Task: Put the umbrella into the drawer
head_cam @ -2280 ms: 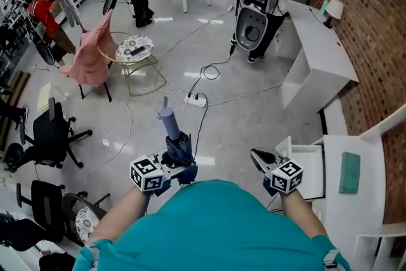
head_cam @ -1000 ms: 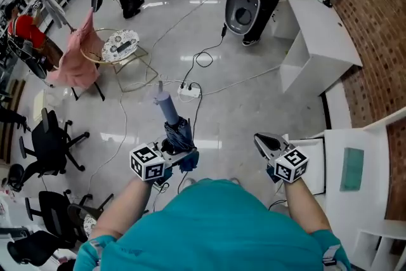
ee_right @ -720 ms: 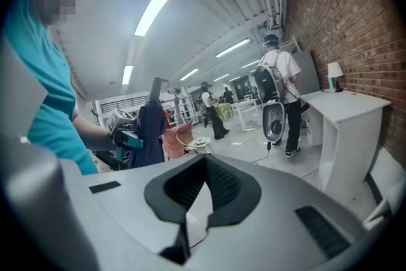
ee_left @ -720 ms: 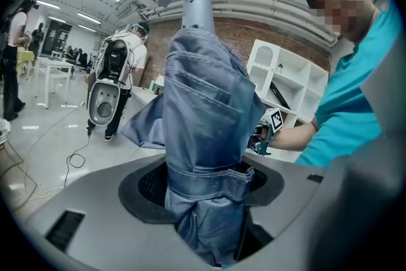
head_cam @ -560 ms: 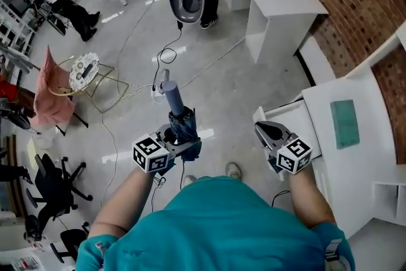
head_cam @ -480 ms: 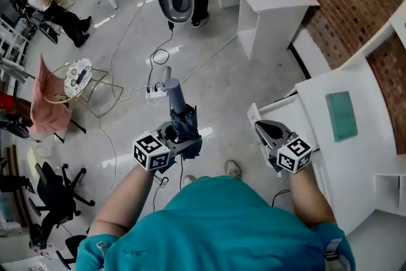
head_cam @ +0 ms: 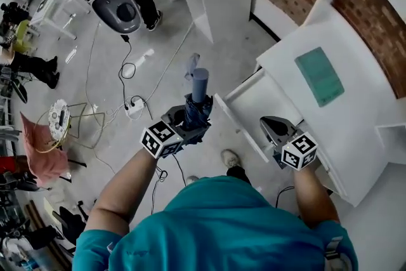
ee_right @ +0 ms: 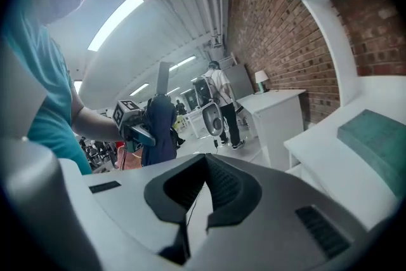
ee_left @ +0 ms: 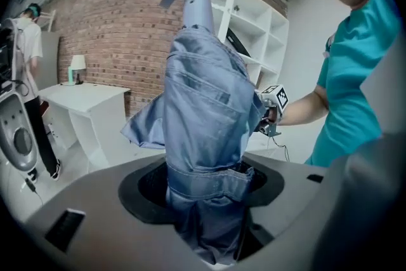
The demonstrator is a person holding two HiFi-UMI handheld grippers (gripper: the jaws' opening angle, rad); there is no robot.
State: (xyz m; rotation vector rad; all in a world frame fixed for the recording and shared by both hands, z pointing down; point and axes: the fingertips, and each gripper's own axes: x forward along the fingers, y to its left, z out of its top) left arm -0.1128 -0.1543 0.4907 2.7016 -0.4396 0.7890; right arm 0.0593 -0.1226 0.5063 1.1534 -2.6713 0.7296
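Gripped the folded blue umbrella (head_cam: 198, 105) upright at frame centre with the left gripper (head_cam: 188, 122), jaws wide around its cloth, just left of the open white drawer (head_cam: 254, 101), not yet inside. Held the right gripper (head_cam: 274, 128) at lower right, jaws together, empty.

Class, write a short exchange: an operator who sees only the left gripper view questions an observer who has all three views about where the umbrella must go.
Operator: My view shows the umbrella clamped in the left gripper. Is the drawer open?
Observer: Yes. In the head view it stands pulled out of the white cabinet, to the umbrella's right.
Operator: Is the right gripper carrying anything?
Observer: No. Its own view shows the jaws together with nothing between them.
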